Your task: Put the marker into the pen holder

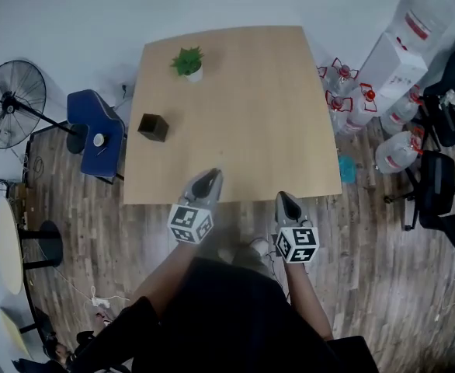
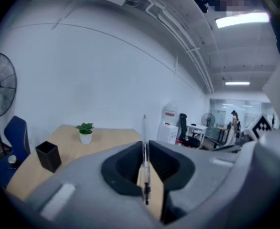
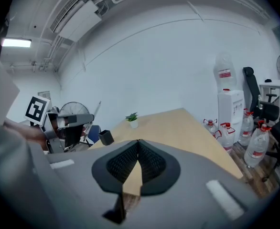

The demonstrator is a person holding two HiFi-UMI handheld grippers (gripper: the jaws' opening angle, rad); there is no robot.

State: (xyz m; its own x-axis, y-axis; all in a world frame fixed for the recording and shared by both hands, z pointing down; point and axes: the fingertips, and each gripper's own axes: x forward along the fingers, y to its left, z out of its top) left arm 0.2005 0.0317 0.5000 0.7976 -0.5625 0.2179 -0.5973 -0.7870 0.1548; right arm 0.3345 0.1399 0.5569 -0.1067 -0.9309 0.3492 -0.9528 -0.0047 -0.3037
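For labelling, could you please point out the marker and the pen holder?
Slim whitish marker (image 2: 144,144), left gripper view, middle of its barrel.
Black square pen holder (image 1: 154,135), head view, its near wall.

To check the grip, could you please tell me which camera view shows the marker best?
The left gripper view: the marker stands upright, clamped between the left gripper's jaws. The right gripper view shows only a thin sliver of it; the head view does not show it clearly.
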